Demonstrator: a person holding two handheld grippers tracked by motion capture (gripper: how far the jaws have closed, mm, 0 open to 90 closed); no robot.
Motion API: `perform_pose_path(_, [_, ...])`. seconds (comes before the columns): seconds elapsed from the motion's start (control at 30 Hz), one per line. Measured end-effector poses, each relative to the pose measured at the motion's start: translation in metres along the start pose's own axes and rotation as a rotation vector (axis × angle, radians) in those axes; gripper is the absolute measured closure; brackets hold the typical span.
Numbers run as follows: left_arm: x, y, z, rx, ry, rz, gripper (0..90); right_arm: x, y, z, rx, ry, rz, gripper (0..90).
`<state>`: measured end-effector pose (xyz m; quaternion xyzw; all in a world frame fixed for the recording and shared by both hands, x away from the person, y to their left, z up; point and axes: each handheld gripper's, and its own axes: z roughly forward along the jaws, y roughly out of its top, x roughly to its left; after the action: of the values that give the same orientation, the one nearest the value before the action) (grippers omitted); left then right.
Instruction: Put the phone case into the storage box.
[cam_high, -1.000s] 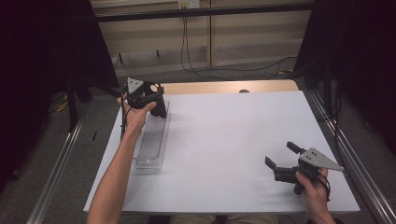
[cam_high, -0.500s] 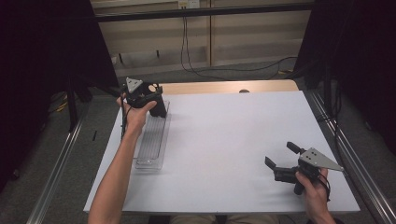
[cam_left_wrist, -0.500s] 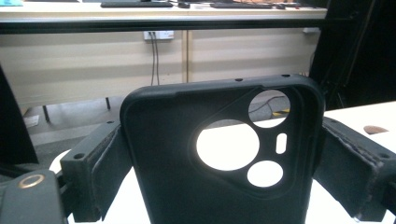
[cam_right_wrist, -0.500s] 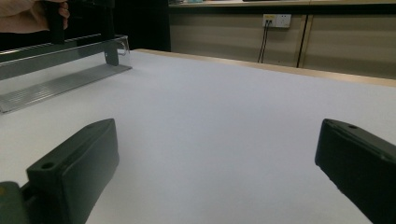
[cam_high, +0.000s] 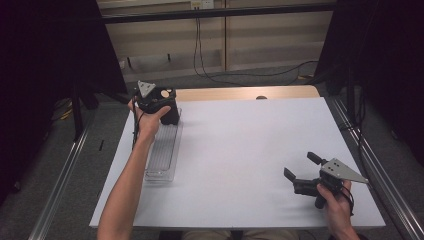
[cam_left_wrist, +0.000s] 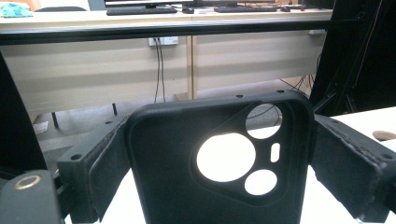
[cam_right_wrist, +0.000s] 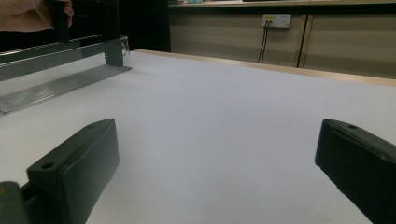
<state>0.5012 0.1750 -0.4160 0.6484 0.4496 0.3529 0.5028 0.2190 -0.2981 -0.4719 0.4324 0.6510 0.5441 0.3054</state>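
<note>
white table (cam_high: 240, 145) open mid-span, clear tray (cam_high: 162, 157) along left edge

White table (cam_high: 240, 150) — a clear ribbed tray (cam_high: 162, 155) lies along its left edge

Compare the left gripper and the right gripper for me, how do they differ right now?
The left gripper is shut on a black phone case; the right gripper is open with nothing between its jaws. The left is held up over the clear tray at the table's far left; the right sits low near the front right. Both are hand-held.
</note>
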Motion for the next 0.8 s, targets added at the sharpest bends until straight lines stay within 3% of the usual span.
perform_pose_path(0.03, [-0.0007,-0.0010,0.0010,-0.006,-0.005,-0.014,9.6,-0.0001,0.0000,-0.0002,-0.002,0.003,-0.002,0.0])
perform_pose_path(0.23, [-0.0019,-0.0023,0.0034,0.001,0.004,-0.007,9.6,-0.0004,0.0000,-0.0004,-0.001,0.003,0.000,0.0])
perform_pose_path(0.33, [-0.0007,-0.0025,0.0046,0.001,-0.003,0.004,9.4,0.0000,-0.0001,0.0001,-0.001,0.000,0.002,0.0])
perform_pose_path(0.8, [0.0003,-0.0038,0.0079,-0.009,-0.035,-0.019,4.6,-0.0008,-0.0001,-0.0005,-0.001,0.005,-0.001,0.0])
